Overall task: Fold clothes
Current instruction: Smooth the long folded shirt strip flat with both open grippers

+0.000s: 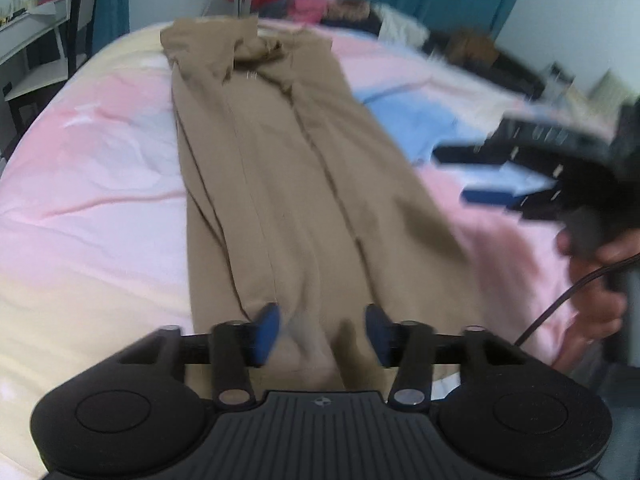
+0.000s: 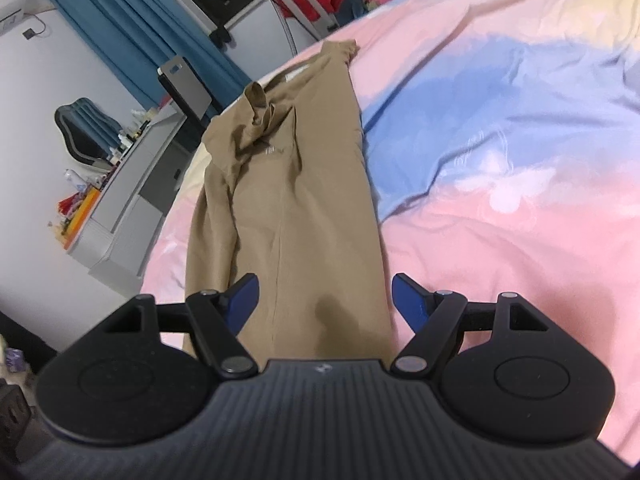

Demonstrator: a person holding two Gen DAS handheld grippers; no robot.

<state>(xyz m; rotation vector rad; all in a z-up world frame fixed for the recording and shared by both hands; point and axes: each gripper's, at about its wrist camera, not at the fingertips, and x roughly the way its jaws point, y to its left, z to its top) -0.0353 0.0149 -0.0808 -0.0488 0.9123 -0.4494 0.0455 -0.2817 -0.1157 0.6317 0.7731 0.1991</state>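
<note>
While my left gripper (image 1: 322, 330) hangs with its jaws apart over the near end of the tan shirt (image 1: 280, 184), nothing is pinched between the blue pads (image 1: 267, 330). My right gripper (image 2: 326, 300) is spread wide above the shirt's near hem, also holding nothing. Folded into a long strip, the shirt lies on the pink and blue bedspread (image 2: 500, 168), collar at the far end. Beyond the shirt's collar, teal curtains (image 2: 132, 20) hang.

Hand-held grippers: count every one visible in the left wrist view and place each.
2. The left hand-held gripper fills the bottom of the view, jaws apart over the tan garment. The right hand-held gripper is at the right edge, over the bedsheet.
</note>
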